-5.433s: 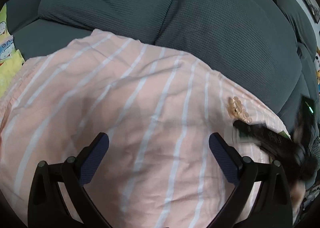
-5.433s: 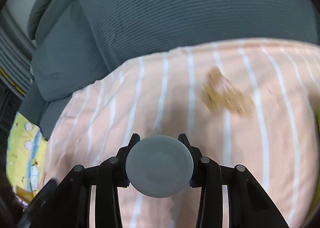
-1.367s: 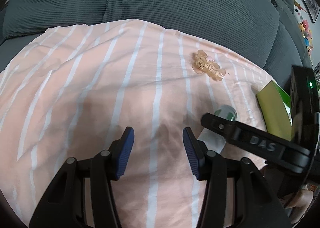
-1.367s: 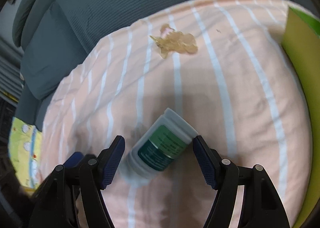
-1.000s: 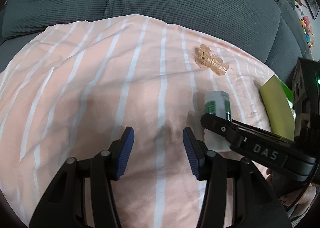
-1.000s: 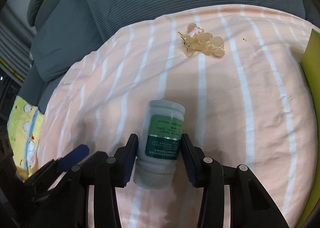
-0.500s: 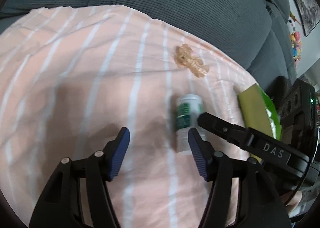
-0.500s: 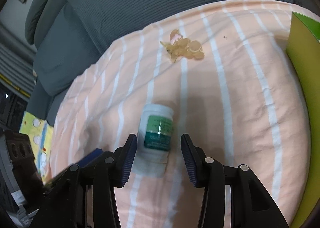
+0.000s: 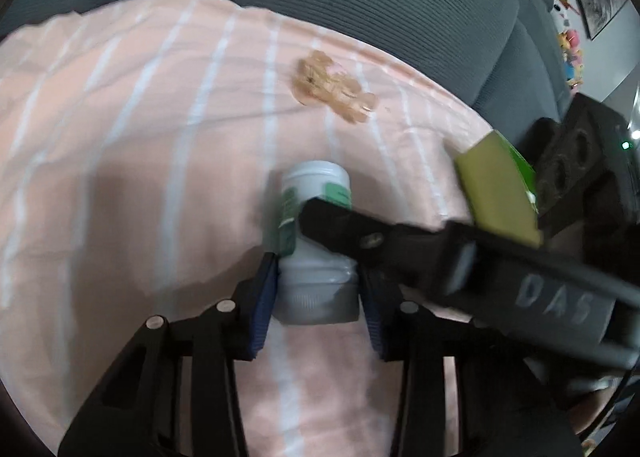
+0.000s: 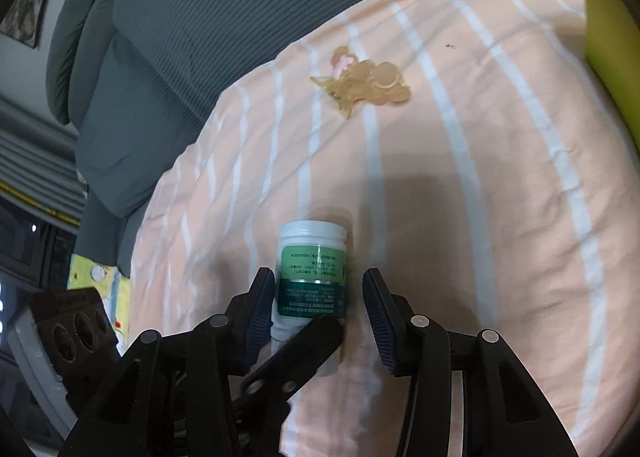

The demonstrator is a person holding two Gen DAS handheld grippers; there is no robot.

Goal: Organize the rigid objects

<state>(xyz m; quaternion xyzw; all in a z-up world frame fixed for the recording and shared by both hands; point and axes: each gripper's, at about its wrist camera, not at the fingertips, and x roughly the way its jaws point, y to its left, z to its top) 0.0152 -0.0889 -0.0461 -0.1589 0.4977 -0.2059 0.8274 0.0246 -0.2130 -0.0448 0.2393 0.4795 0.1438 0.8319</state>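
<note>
1. The left wrist view shows the left gripper (image 9: 318,297) closed on the white bottle (image 9: 316,225): both blue pads press the cap end, at 6 o'clock of the frame. The bottle lies on its side on the pink striped cloth (image 9: 140,177), base pointing to 12 o'clock.
2. Only this view shows the right gripper's black finger crossing over the bottle's green label from 3 o'clock, with the dark block of that tool behind it.
3. The right wrist view shows the right gripper (image 10: 318,305) with jaws spread wider than the bottle (image 10: 312,265); its left pad sits just beside the label, its right pad stands apart, so it holds nothing.
4. Only this view shows the label's print and a finger of the left gripper lying across the bottle's lower end at 6 o'clock.
5. The amber hair clip (image 10: 362,85) lies on the cloth at 12 o'clock of the bottle, well apart.
6. A green-yellow box (image 9: 496,193) sits at 3 o'clock, at the cloth's edge.
7. The grey sofa (image 10: 208,17) backs the cloth.
8. Both tools point down and forward.
</note>
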